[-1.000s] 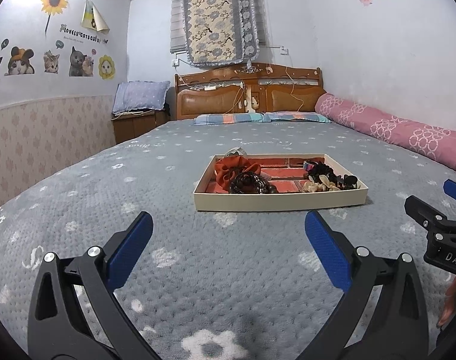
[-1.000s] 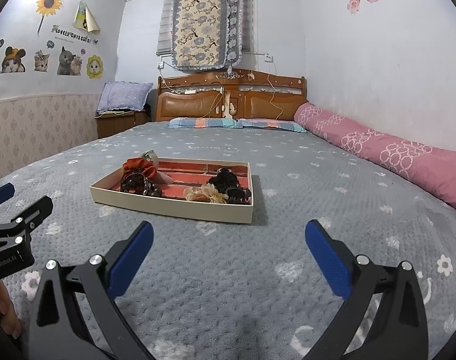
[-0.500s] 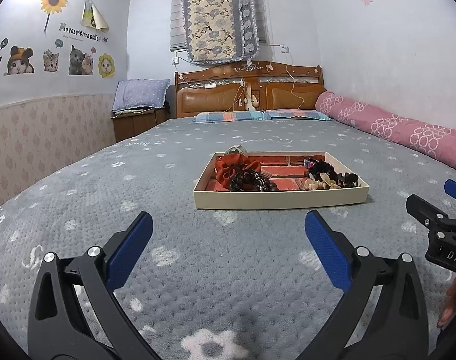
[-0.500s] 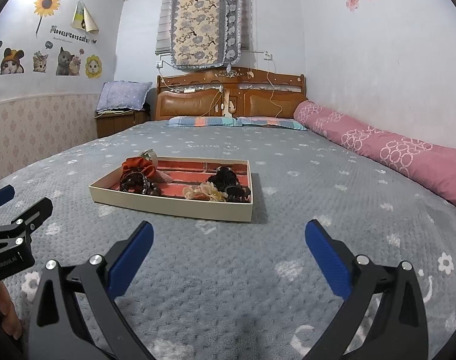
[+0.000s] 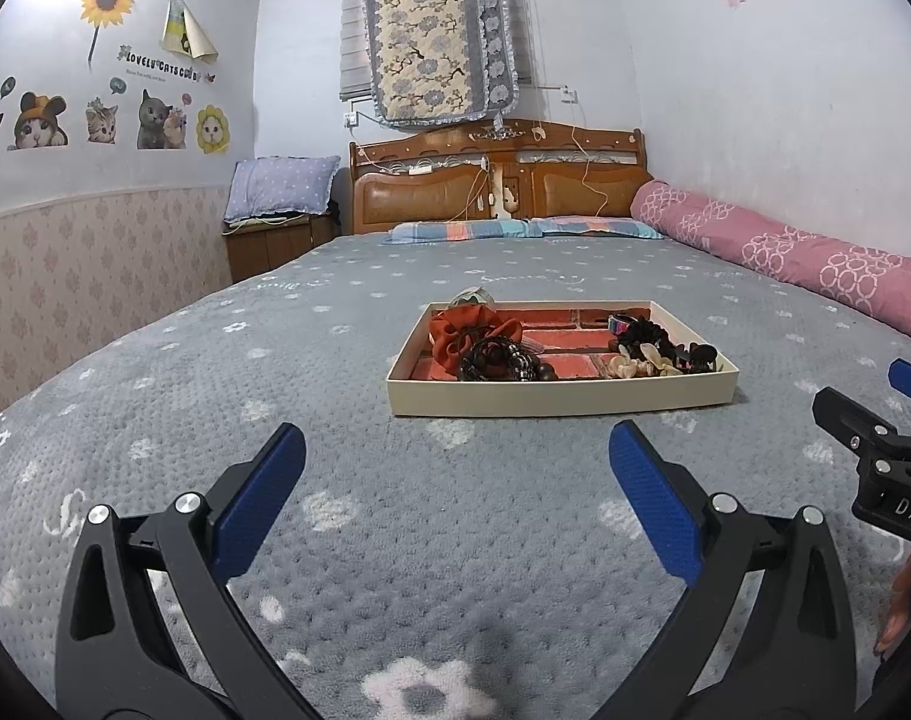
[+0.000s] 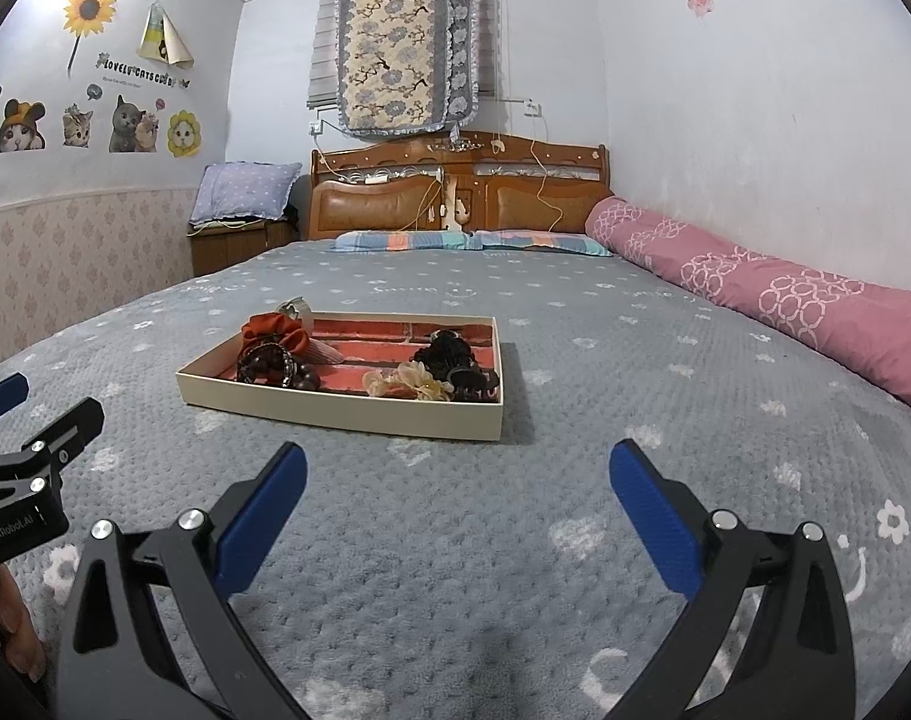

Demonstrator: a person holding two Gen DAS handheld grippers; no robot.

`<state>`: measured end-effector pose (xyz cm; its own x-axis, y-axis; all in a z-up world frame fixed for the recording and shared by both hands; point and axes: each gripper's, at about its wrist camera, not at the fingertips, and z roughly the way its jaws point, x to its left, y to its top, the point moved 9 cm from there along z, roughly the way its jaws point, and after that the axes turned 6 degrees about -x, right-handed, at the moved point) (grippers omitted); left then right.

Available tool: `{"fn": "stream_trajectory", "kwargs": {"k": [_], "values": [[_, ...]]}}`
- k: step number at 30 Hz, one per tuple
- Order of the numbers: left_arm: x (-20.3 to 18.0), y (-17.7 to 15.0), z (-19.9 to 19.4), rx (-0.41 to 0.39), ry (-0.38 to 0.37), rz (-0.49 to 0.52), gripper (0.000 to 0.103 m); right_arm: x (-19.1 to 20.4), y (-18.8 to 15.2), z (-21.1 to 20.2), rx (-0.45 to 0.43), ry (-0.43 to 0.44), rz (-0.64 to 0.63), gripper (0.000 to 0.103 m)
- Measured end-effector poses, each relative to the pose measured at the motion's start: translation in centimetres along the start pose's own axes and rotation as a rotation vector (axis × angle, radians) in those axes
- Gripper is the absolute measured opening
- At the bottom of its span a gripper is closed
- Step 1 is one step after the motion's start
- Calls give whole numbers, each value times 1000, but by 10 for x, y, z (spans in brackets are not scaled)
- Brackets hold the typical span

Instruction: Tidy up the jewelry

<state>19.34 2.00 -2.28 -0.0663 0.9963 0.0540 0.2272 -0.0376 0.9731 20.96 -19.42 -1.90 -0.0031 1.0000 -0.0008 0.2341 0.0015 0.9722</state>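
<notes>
A shallow cream tray (image 5: 563,399) with a red brick-pattern floor lies on the grey bed, and also shows in the right wrist view (image 6: 341,411). In it lie an orange scrunchie (image 5: 464,327) (image 6: 273,329), dark bead bracelets (image 5: 500,360) (image 6: 272,363), a cream flower clip (image 5: 638,363) (image 6: 410,384) and black hair clips (image 5: 653,333) (image 6: 449,354). A small silvery item (image 5: 473,297) (image 6: 293,306) sits just behind the tray's far left corner. My left gripper (image 5: 455,456) is open and empty, short of the tray. My right gripper (image 6: 455,468) is open and empty, to the tray's right front.
The grey flowered bedspread (image 5: 335,360) stretches around the tray. A long pink bolster (image 6: 785,300) lies along the right wall. Pillows (image 5: 515,229) and a wooden headboard (image 5: 497,180) stand at the far end. A nightstand (image 5: 275,243) is at the back left.
Both grippers have lowered slightly, so the tray sits a little higher in both views. Both stay open and empty.
</notes>
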Motion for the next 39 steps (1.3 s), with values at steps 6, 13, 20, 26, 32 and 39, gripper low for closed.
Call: {"fn": "stream_trajectory", "kwargs": {"k": [6, 13, 20, 26, 32, 39], "values": [[0, 0, 0, 0, 0, 0, 98, 0, 0, 0, 0, 0, 0, 99], [0, 0, 0, 1, 0, 0, 98, -1, 0, 1, 1, 0, 1, 99], [0, 0, 0, 1, 0, 1, 98, 0, 0, 0, 2, 0, 2, 99], [0, 0, 0, 1, 0, 1, 98, 0, 0, 0, 2, -1, 1, 99], [0, 0, 0, 1, 0, 2, 98, -1, 1, 1, 1, 0, 2, 99], [0, 0, 0, 2, 1, 3, 98, -2, -1, 1, 5, -1, 6, 99]]}}
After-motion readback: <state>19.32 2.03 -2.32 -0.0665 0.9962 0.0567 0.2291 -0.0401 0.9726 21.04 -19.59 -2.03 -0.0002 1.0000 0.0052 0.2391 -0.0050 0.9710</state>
